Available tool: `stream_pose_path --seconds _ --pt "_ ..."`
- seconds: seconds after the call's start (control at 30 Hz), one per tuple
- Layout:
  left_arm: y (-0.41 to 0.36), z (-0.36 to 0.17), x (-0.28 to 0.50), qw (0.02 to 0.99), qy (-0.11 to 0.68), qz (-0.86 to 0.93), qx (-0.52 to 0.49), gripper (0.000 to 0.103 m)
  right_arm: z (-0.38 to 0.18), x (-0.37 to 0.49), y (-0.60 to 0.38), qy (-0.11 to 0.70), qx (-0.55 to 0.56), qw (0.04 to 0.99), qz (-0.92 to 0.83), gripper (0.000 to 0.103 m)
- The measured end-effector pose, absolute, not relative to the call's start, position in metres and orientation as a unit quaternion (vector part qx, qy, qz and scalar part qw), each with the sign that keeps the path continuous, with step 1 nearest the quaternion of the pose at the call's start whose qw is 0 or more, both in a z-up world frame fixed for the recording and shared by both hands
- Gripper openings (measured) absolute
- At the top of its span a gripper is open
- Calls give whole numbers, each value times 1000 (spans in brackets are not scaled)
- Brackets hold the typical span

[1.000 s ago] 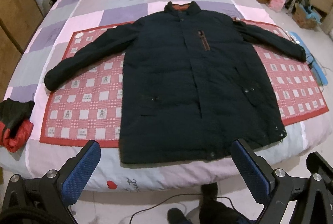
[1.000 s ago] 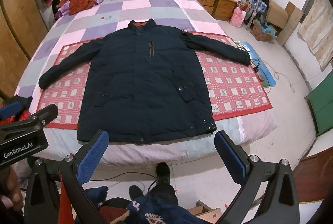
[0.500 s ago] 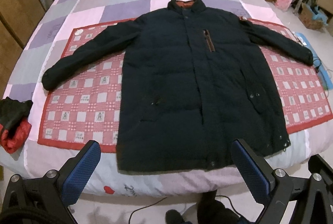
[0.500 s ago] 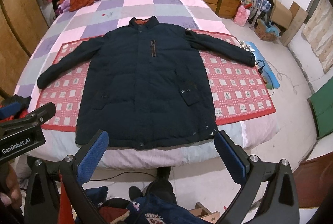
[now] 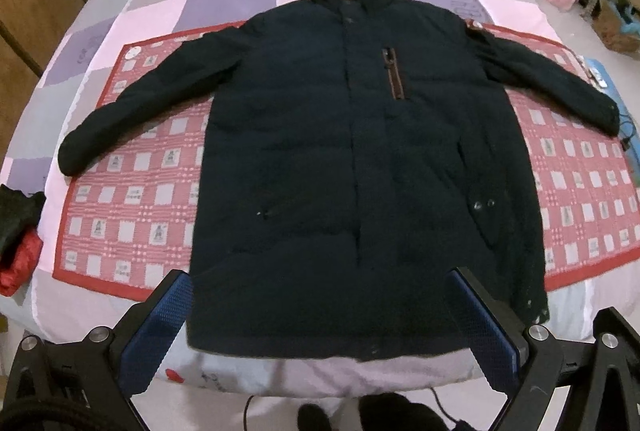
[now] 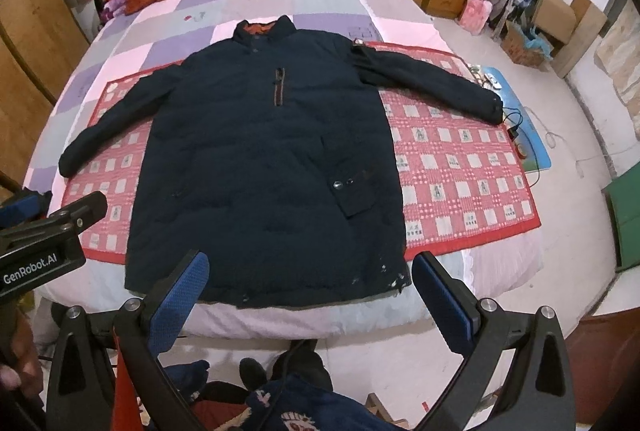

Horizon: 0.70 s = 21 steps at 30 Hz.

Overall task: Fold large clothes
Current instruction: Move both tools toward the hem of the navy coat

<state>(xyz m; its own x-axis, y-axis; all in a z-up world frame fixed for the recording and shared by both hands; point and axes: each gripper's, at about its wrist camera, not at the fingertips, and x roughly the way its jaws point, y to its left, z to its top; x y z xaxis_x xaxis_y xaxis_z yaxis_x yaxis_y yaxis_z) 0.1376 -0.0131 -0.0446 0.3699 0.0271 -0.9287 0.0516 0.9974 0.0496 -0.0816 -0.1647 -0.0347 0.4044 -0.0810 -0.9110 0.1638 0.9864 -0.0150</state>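
A dark coat [image 5: 360,159] is laid face up on a red checked mat [image 5: 132,199] across the bed [image 5: 168,3], collar at 12 o'clock and hem at 6 o'clock by the near edge. Both sleeves are spread out, toward 9 and 3 o'clock. This flat, opened layout is judged to have been chosen so that sleeves and sides can be turned inward cleanly.

The left gripper [image 5: 320,327] is held spread wide above the hem, grasping nothing. The right gripper [image 6: 310,295] is likewise released, poised near the hem toward 5 o'clock. A start at the hem is suggested, though no cloth has been taken up yet.

"GenRobot.AI" can be read on the left tool's body in the right wrist view, at 9 o'clock. No writing can be made out on the coat.
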Motion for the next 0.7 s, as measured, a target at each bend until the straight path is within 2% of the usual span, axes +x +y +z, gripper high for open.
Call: stream_pose_path --seconds 0.33,0.7 --pt "-38 -64 174 811 583 26 38 103 -64 -27 -213 566 56 821 -43 103" --pt "-30 -93 210 803 594 33 28 103 -87 9 -216 577 52 814 -33 103"
